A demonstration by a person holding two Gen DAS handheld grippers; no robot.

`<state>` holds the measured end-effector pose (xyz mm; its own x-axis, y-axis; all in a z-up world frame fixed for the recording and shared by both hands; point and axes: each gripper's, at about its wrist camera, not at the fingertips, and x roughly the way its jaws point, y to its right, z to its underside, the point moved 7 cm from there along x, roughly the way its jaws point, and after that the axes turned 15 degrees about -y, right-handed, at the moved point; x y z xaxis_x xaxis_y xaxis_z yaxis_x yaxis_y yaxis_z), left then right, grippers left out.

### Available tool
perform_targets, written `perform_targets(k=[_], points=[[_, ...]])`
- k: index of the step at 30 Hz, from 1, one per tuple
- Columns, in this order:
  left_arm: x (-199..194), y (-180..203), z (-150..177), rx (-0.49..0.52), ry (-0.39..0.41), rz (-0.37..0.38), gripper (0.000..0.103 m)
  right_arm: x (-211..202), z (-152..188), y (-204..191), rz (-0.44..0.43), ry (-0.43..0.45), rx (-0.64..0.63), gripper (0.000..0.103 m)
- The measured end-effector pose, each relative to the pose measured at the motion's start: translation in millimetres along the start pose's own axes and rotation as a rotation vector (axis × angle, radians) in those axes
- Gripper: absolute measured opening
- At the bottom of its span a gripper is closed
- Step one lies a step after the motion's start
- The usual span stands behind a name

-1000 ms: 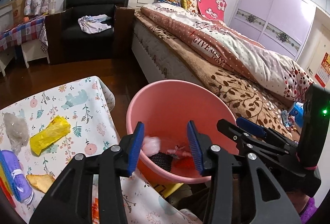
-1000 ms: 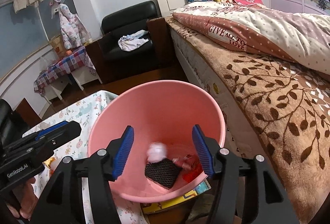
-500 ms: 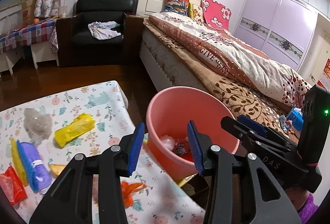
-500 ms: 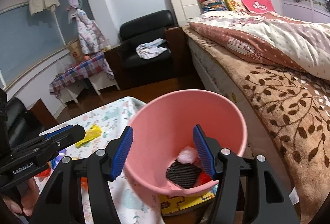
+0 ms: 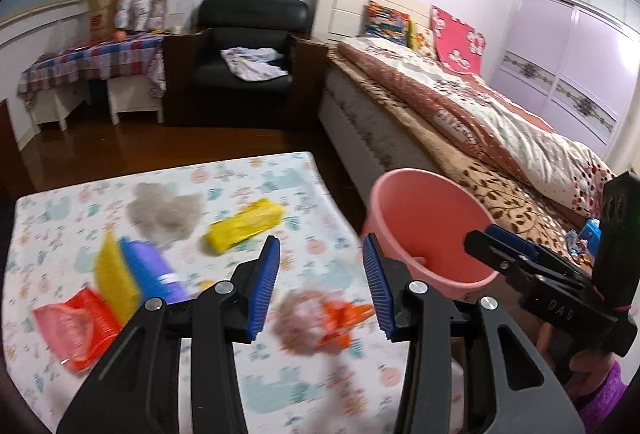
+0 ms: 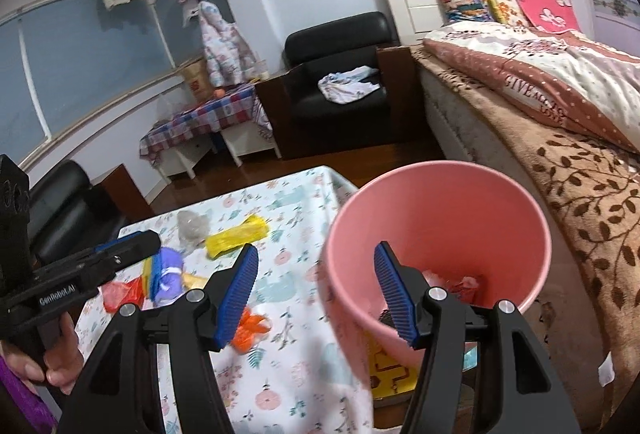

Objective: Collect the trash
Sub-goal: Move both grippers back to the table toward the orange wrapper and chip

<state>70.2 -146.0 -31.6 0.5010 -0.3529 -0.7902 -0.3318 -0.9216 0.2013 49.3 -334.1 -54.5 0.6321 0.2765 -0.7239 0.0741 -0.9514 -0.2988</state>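
Trash lies scattered on the worktop (image 5: 280, 170) — a yellow wrapper (image 5: 244, 224), a red packet (image 5: 78, 322), an orange scrap (image 5: 342, 318) — while the pink bin (image 6: 436, 234) beside it holds a few pieces. A second ago both cameras looked down into the bin; now they have swung back over the worktop. Left gripper (image 5: 322, 284) and right gripper (image 6: 316, 296) both gape wide, holding nothing — I'd guess a drop is done and the orange scrap comes next.
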Motion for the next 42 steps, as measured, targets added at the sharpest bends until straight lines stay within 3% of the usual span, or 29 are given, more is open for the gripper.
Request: perform_targets(k=[8,16,23,33,37,38,42], points=[[-20.7,-58.1,30.8,-0.069,0.002,-0.083,0.043,23.2,14.0,-26.0,-0.079,-0.082,-0.023,0.060],[-9.5,-79.6,59.2,-0.115,-0.070,-0.061,0.043,50.0,27.5,-57.1,-0.096,-0.153,-0.076,0.060],[26.5,-63.1,44.6,-0.093,-0.082,-0.044,0.043,63.9,28.8,-64.4,-0.089,-0.178,-0.091,0.060],[79.5,-83.3,26.1,-0.119,-0.135,-0.092,0.043,78.0,28.1,-59.7,-0.083,-0.204,-0.085,0.060],[90.5,-80.5,25.9,-0.085,-0.159,-0.085,0.043,88.5,32.1,-59.9,-0.091,-0.230,-0.073,0.060],[91.1,-78.5,25.9,-0.078,-0.160,-0.076,0.042,91.0,33.0,-60.7,-0.093,-0.238,-0.072,0.062],[93.9,-74.8,27.2,-0.051,-0.171,-0.068,0.014,98.7,35.3,-65.7,-0.087,-0.250,-0.085,0.064]])
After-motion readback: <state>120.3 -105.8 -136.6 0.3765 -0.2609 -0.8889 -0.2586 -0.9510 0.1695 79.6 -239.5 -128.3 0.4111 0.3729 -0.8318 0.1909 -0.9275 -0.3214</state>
